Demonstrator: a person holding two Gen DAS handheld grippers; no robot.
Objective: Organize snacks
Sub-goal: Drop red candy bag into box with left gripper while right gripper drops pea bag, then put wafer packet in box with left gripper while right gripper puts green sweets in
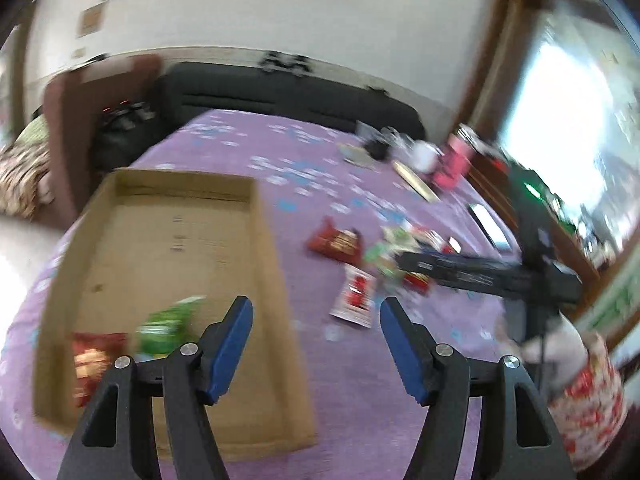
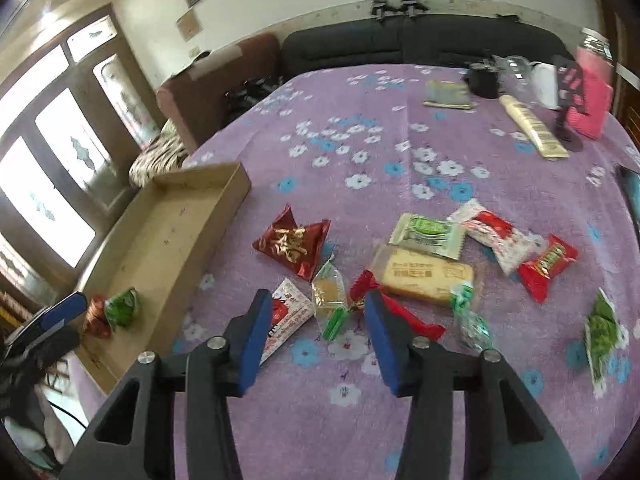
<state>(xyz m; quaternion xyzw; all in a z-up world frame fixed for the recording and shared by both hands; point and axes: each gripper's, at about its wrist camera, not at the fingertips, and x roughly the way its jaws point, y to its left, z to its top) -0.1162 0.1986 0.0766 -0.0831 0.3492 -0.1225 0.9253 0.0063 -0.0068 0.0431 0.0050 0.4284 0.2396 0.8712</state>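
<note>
Right wrist view: bare purple desk [image 2: 360, 420] lies before the snacks [image 2: 424, 270], both hand-held grippers [image 2: 312, 312] [image 1: 316, 320] hovering wide, empty.

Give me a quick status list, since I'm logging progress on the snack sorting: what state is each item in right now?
Left gripper: open, nothing between the fingers.
Right gripper: open, empty, above the loose snacks.
Cardboard tray: topless, mostly bare.
Green snack pack: in the tray.
Red snack pack: in the tray, beside the green one.
Dark red packet: on the cloth, outside the tray.
Biscuit pack: on the cloth, sealed.
</note>
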